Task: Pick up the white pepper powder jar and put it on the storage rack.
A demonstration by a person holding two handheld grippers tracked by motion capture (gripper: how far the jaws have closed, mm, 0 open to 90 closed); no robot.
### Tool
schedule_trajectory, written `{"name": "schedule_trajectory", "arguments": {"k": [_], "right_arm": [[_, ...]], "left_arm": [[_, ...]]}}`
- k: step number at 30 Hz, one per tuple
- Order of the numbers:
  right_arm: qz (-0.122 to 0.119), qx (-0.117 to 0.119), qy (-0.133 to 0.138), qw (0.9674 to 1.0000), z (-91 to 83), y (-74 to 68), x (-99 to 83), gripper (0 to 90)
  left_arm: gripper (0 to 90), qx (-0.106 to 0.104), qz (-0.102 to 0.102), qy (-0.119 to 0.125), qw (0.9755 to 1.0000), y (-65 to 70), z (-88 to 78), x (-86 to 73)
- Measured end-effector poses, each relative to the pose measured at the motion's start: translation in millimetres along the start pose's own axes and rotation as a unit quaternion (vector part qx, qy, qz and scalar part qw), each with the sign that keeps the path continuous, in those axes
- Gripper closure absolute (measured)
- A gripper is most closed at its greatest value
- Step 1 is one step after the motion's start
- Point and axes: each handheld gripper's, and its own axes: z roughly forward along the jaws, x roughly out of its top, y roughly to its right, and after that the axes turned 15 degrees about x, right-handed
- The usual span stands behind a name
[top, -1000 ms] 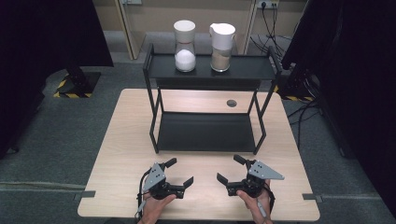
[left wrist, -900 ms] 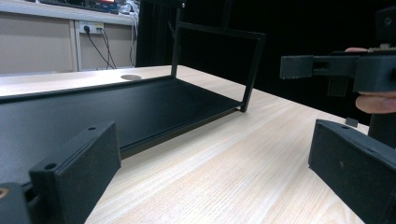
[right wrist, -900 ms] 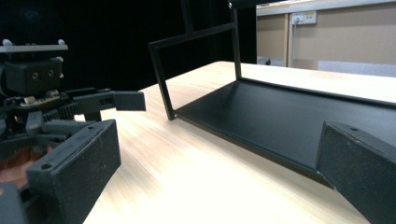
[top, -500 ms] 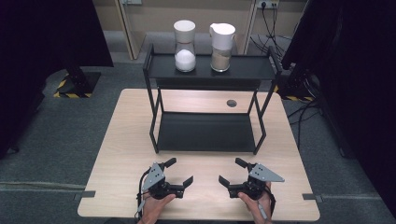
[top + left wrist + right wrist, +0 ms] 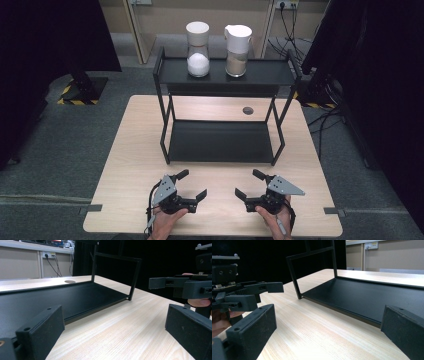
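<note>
Both the left gripper [image 5: 192,185] and right gripper [image 5: 249,184] are resting spread and empty at the table's [image 5: 130,150] near edge, facing the black shelf [image 5: 220,142] just beyond, likely awaiting a forward reach.

Small dark disc [image 5: 247,110] on the table [image 5: 140,150], too small to identify.

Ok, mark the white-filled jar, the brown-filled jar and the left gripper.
white-filled jar [image 5: 198,63], high view, on its white contents.
brown-filled jar [image 5: 236,62], high view, on its brown contents.
left gripper [image 5: 192,184], high view, midway between its fingers.
</note>
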Motion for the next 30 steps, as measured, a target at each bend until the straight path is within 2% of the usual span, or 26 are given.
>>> {"name": "schedule_trajectory", "arguments": {"k": [30], "right_arm": [[0.003,-0.001,0.002,1.0,-0.4,1.0,-1.2,0.5]], "left_arm": [[1.6,-0.001,-0.001,-0.002,1.0,0.0,0.4,-0.3]]}}
